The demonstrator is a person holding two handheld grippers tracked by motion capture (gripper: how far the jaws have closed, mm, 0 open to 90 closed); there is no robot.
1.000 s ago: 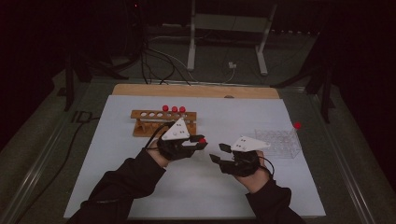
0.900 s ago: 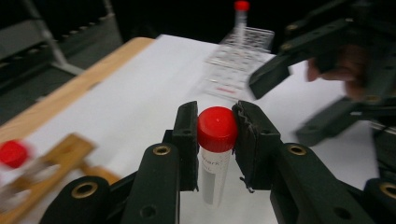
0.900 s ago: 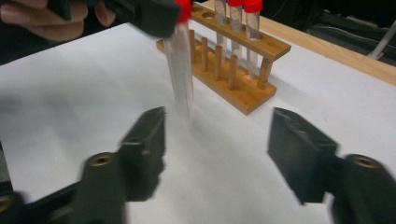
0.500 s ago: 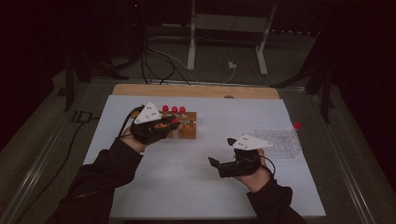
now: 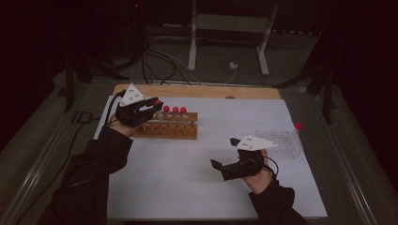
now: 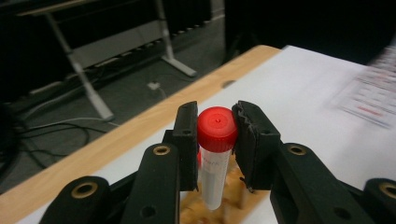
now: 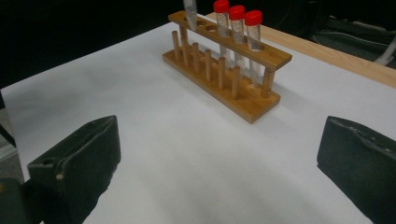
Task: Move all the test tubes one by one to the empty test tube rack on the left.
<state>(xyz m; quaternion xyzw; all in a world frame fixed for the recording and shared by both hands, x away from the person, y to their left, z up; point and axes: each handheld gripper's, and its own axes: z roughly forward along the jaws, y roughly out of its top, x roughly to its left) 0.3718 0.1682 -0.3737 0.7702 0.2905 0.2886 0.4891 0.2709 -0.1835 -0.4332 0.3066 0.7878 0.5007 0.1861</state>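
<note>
Now the left gripper (image 5: 151, 107), at lower centre of the high view a second ago, sits in the upper left of that view above the left end of the brown wooden tube rack (image 5: 165, 127). Its jaws pinch a clear plastic tube with a red screw cap (image 6: 216, 154) just below the cap; the tube's lower end hangs over the rack. Faint print on the tube wall is too blurred to read. Three more red-capped tubes (image 7: 237, 29) stand in the rack's right-hand holes. The right gripper (image 5: 224, 159) stays at lower centre right on the white table sheet (image 5: 211, 140); its jaws have just been opening and now stand spread wide, nothing between them. A clear plastic grid rack (image 5: 281, 143) lies at right.
</note>
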